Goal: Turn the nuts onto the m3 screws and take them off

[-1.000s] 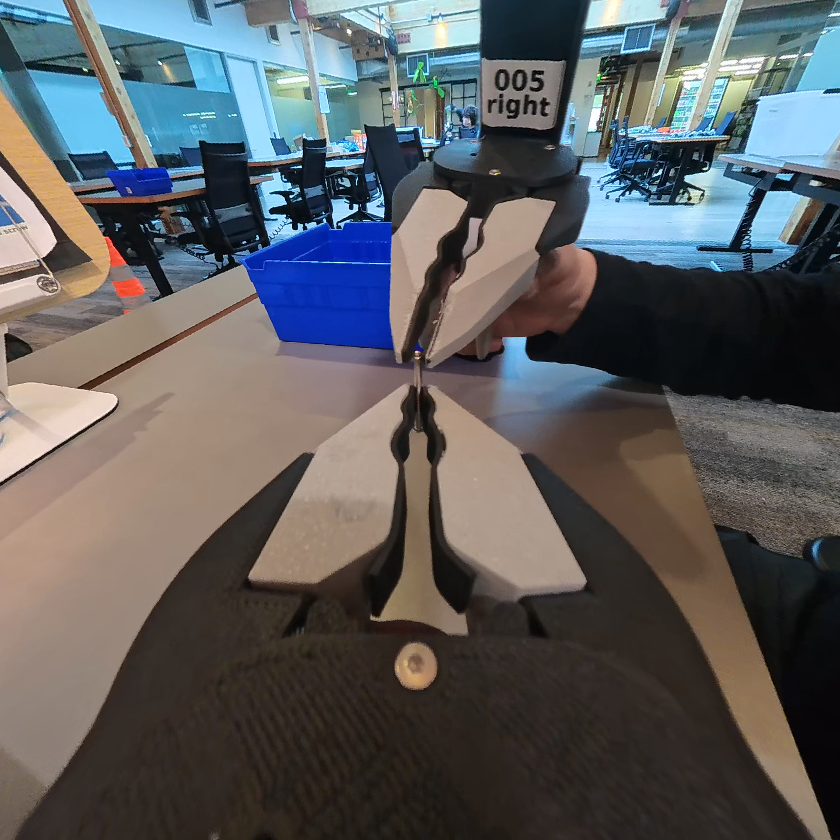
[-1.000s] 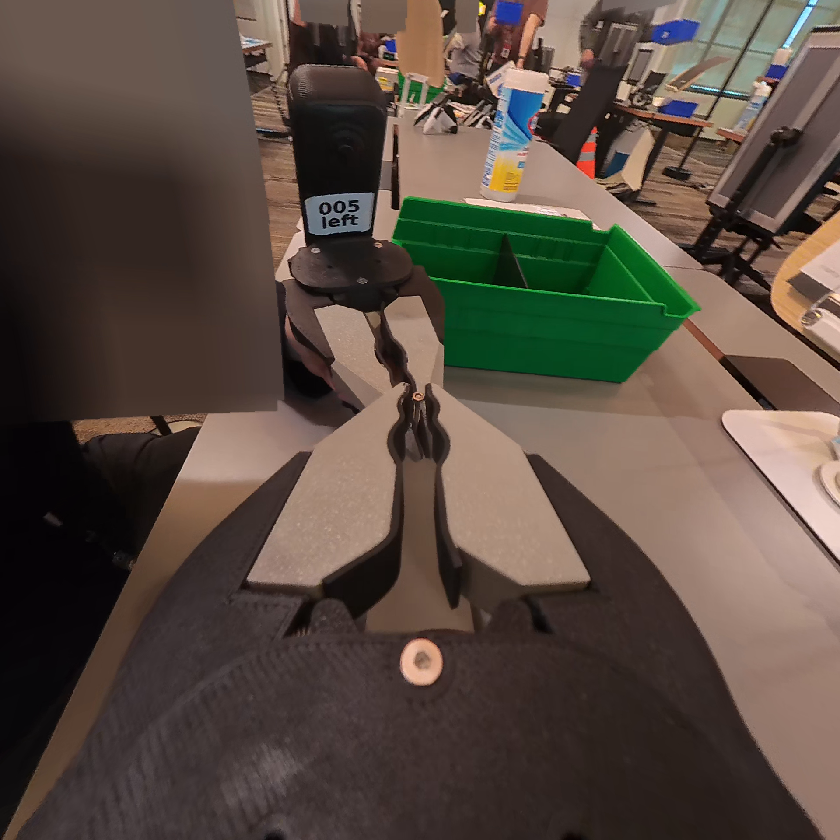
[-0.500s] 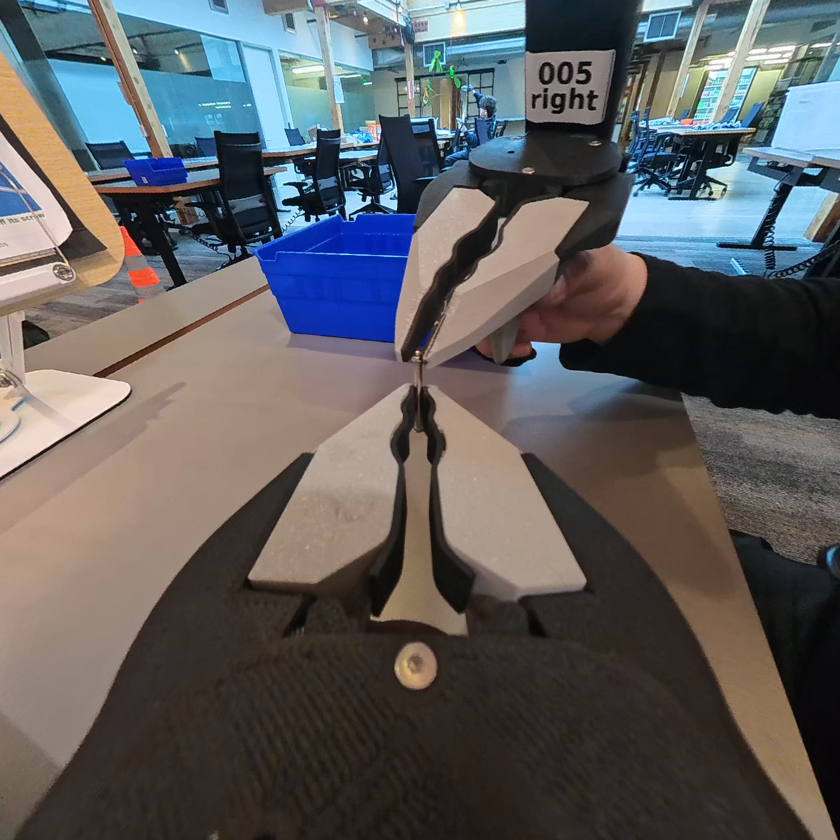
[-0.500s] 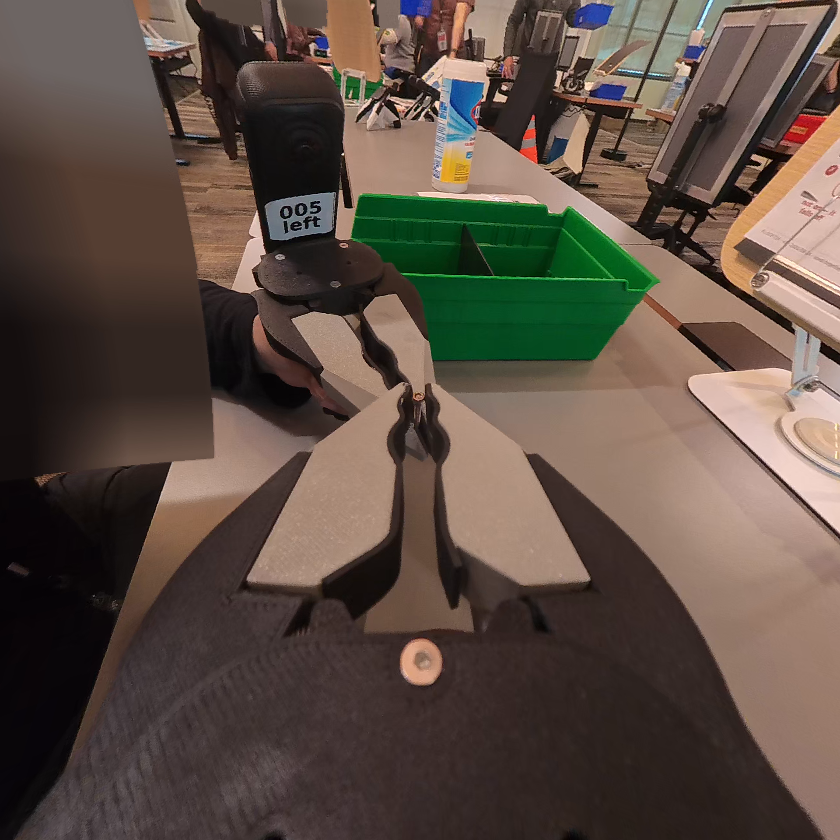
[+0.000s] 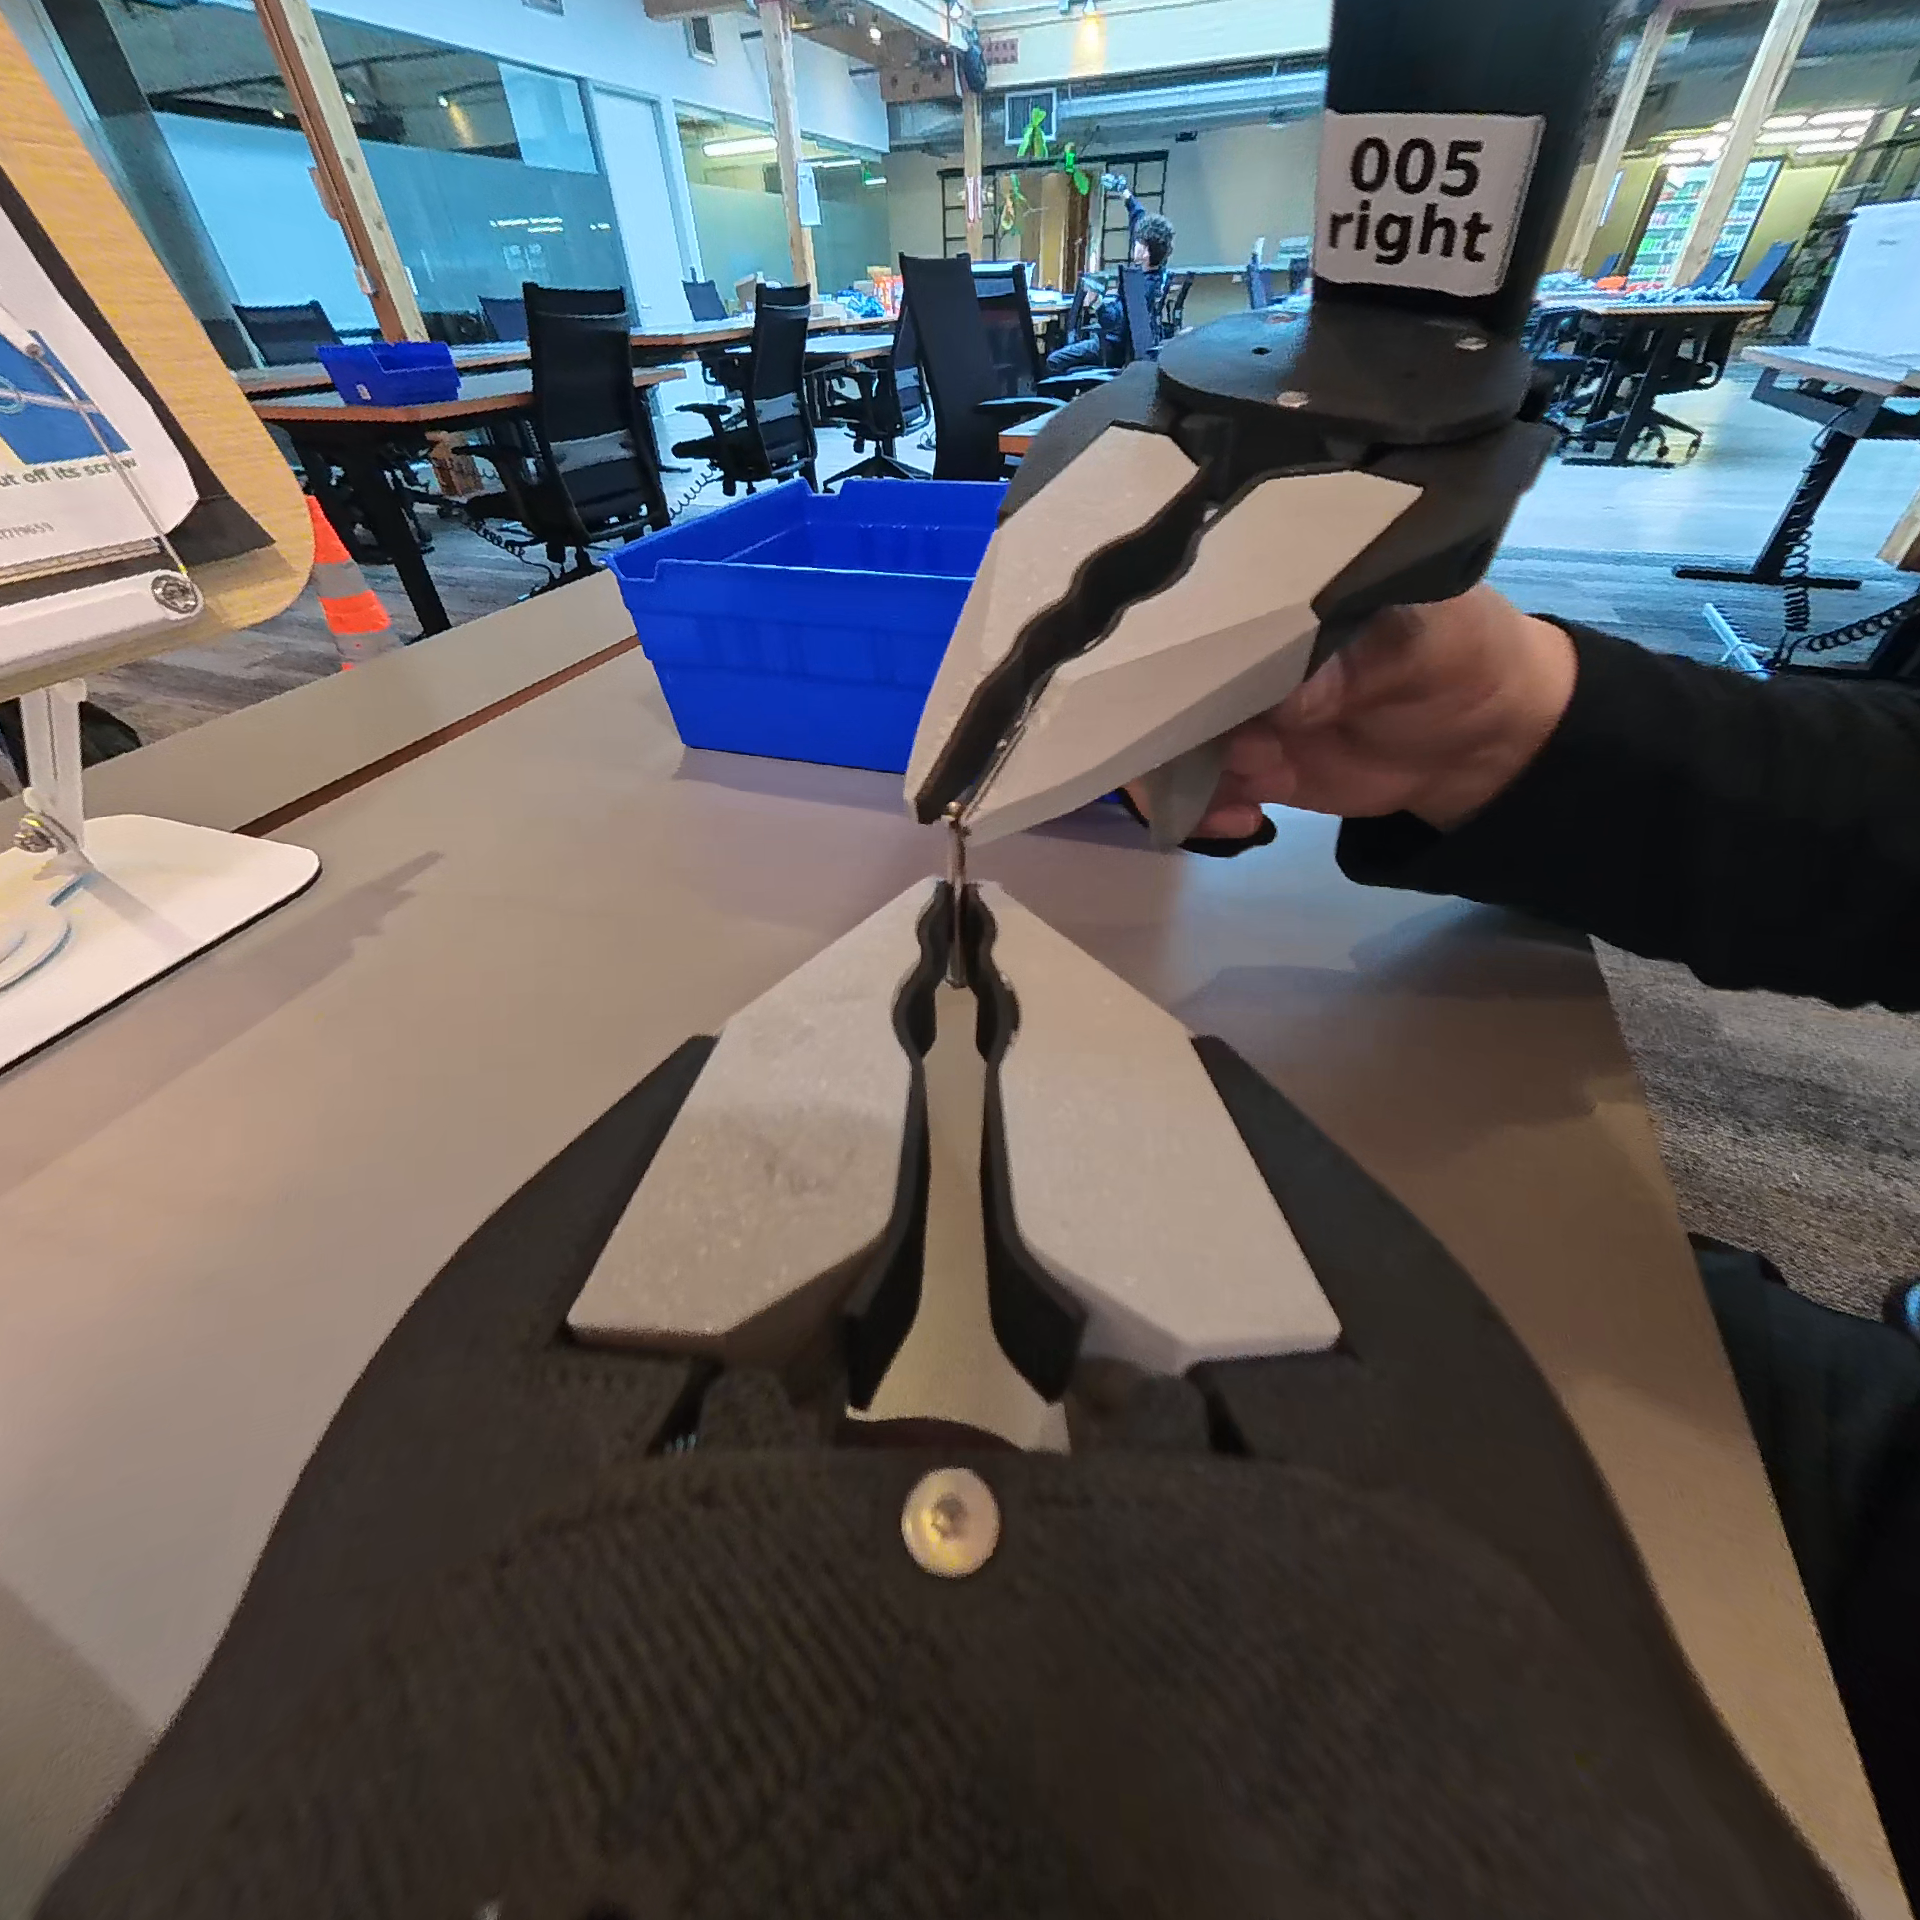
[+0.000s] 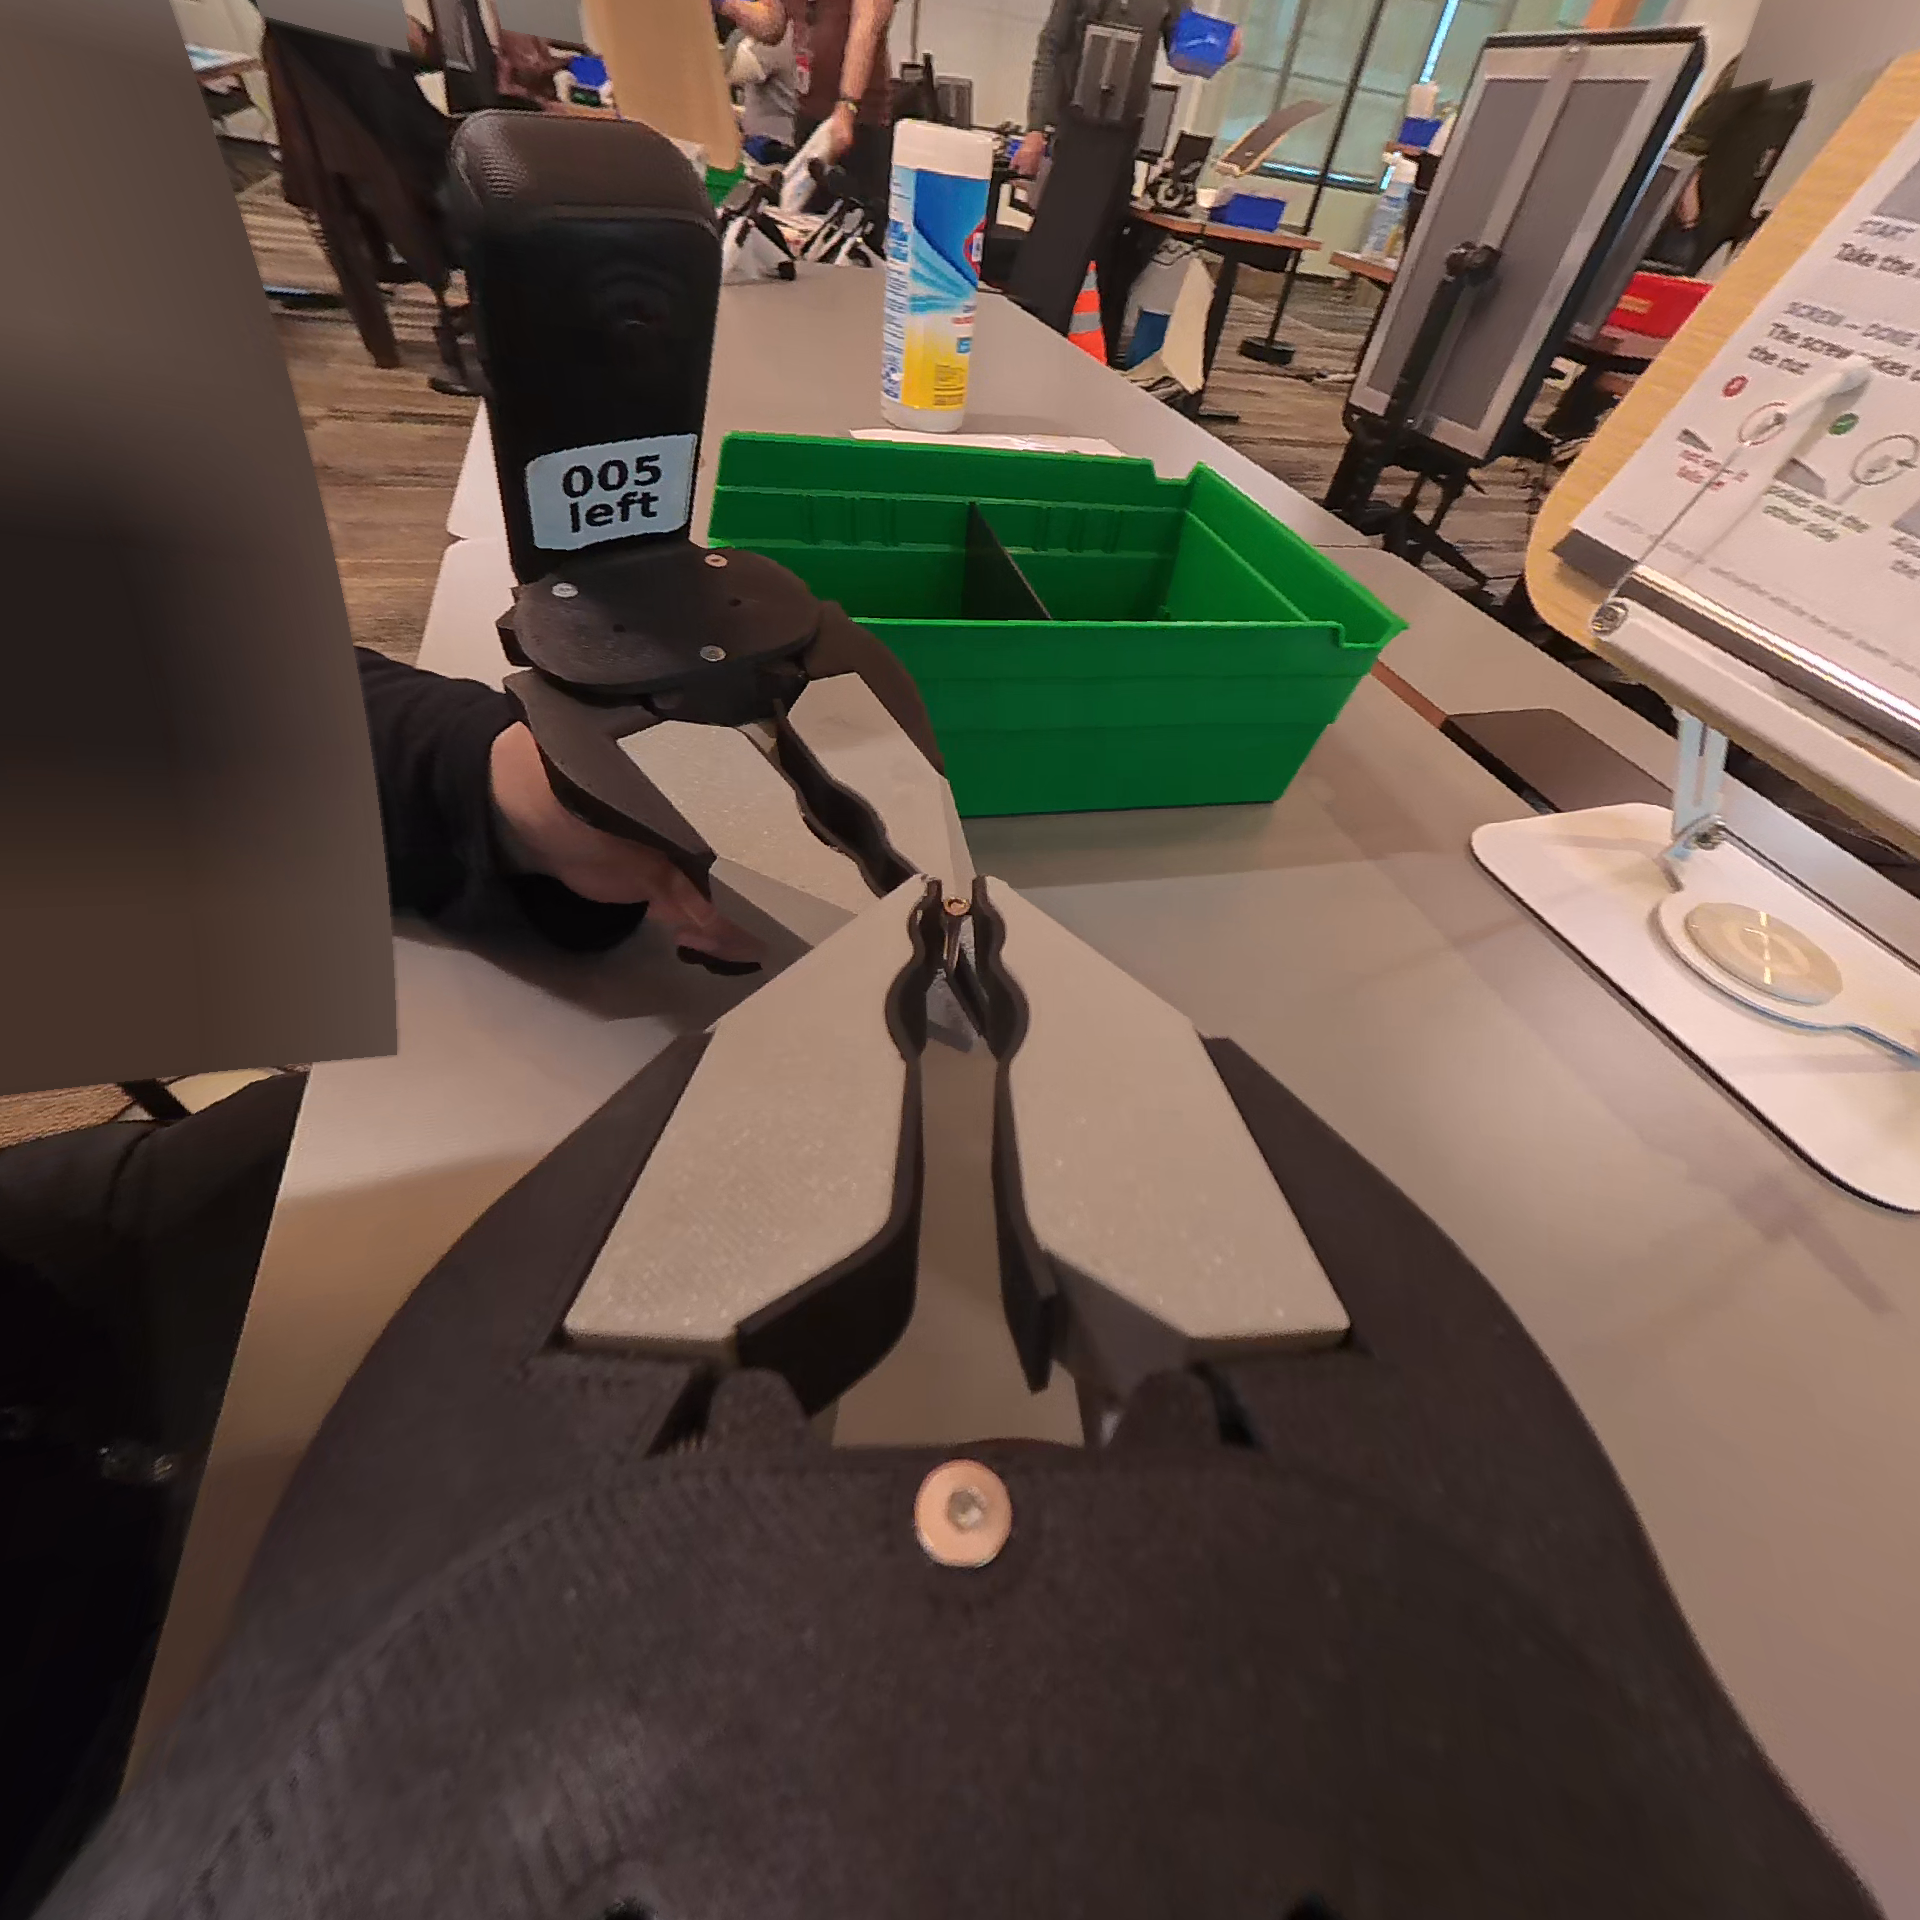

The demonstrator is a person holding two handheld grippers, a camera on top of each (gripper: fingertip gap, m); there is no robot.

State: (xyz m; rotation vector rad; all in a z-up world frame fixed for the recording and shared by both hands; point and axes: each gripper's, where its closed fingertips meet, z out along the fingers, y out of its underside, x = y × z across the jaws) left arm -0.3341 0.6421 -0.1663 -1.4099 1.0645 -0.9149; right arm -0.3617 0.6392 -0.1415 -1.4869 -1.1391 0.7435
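In the left wrist view my left gripper (image 5: pixel 956 899) is shut on a thin metal m3 screw (image 5: pixel 954 862) that stands up out of its tips. My right gripper (image 5: pixel 948 808) comes down from the upper right, leaning, and is shut on a small nut (image 5: pixel 952 811) at the screw's top end. In the right wrist view my right gripper (image 6: pixel 951 902) pinches the brass-coloured nut (image 6: pixel 954 904) at its tips. The left gripper (image 6: pixel 925 873) meets it tip to tip from the far left. Both are held above the grey table (image 5: pixel 520 935).
A blue bin (image 5: pixel 821 613) stands behind the grippers in the left wrist view. A green bin (image 6: pixel 1049 665) with a black divider and a wipes canister (image 6: pixel 930 281) show in the right wrist view. A white stand (image 6: pixel 1714 935) holds an instruction board. The table edge (image 5: pixel 1621 1039) runs along the right. My left and right fingertips are right by each other.
My right gripper has rolled about the screw, from near upright to leaning right in the left wrist view, still pinching the nut. The left gripper still holds the screw.
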